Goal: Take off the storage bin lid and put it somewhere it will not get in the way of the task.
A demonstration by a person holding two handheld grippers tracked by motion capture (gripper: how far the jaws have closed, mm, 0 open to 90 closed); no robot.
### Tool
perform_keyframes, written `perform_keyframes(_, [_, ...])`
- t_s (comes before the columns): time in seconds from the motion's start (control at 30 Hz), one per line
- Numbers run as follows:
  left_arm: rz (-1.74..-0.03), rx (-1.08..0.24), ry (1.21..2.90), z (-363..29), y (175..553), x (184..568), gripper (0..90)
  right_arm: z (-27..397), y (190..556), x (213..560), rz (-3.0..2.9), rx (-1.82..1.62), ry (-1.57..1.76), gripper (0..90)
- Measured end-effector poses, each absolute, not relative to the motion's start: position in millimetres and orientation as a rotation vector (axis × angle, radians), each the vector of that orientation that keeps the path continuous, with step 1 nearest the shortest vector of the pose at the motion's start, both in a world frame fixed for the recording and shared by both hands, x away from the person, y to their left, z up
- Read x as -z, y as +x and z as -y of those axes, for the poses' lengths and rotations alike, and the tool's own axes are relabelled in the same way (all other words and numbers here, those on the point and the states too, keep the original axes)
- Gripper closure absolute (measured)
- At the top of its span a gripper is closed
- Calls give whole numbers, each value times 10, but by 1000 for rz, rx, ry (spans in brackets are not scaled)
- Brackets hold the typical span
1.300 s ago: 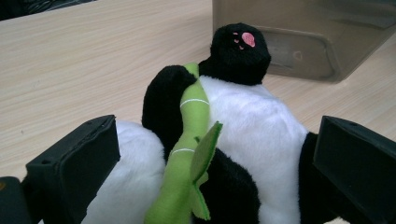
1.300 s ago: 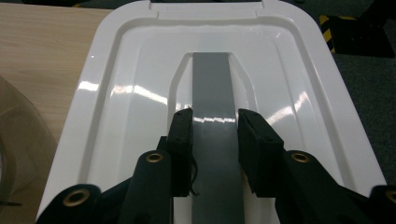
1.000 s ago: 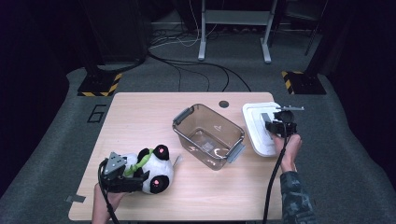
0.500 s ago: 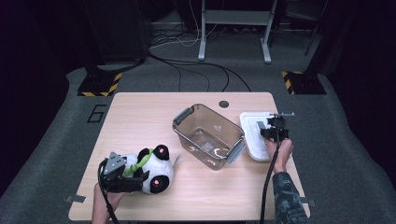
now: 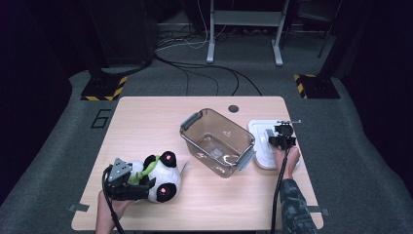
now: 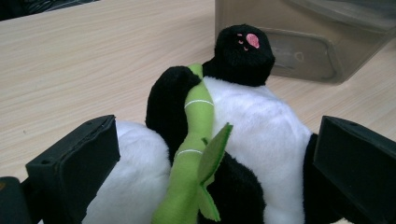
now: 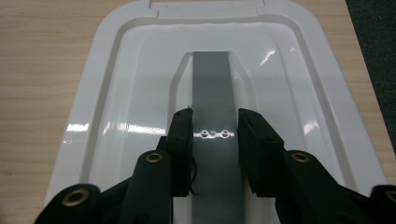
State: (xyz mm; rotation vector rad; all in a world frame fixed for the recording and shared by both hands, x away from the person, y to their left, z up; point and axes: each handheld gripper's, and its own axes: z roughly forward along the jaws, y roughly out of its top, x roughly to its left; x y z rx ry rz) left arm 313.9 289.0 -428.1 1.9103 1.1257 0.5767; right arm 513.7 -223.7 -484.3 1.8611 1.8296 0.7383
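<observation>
1. Descent: right gripper [image 7: 215,135] has dropped onto the white lid [image 5: 260,146] at the table's right edge, just right of the clear bin [image 5: 216,141]; lid pickup looks imminent.
2. Its jaws straddle the lid's grey handle [image 7: 212,93], not yet clamped (pads apart from its sides).
3. Left gripper [image 5: 127,184], near-left, hasn't moved; wide jaws grasping the panda [image 6: 243,140].

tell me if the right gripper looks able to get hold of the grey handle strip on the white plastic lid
Probably yes. The right gripper sits over the white plastic lid, its jaws standing either side of the grey handle strip with nothing between. Whether the pads already press on it I can't tell.
</observation>
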Motion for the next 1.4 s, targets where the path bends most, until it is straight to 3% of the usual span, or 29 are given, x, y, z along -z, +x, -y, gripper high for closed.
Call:
perform_keyframes(0.33, [-1135,-575,1906,-2902,3141,4289,0,2253,5144,4966,-1826,-753,1864,652])
perform_keyframes(0.43, [-1135,-576,1901,-2904,3134,4285,0,2270,5125,4937,-1829,-782,1853,524])
perform_keyframes(0.6, [-1143,-568,1901,-2902,3130,4295,0,2256,5037,4862,-1874,-814,1806,226])
perform_keyframes(0.77, [-1145,-569,1896,-2905,3128,4288,0,2291,4877,4816,-1900,-881,1739,113])
perform_keyframes(0.87, [-1151,-570,1897,-2902,3128,4279,0,2326,4761,4801,-1915,-911,1719,0])
perform_keyframes(1.4, [-1171,-584,1879,-2892,3129,4280,0,2387,3922,4837,-1916,-977,1594,0])
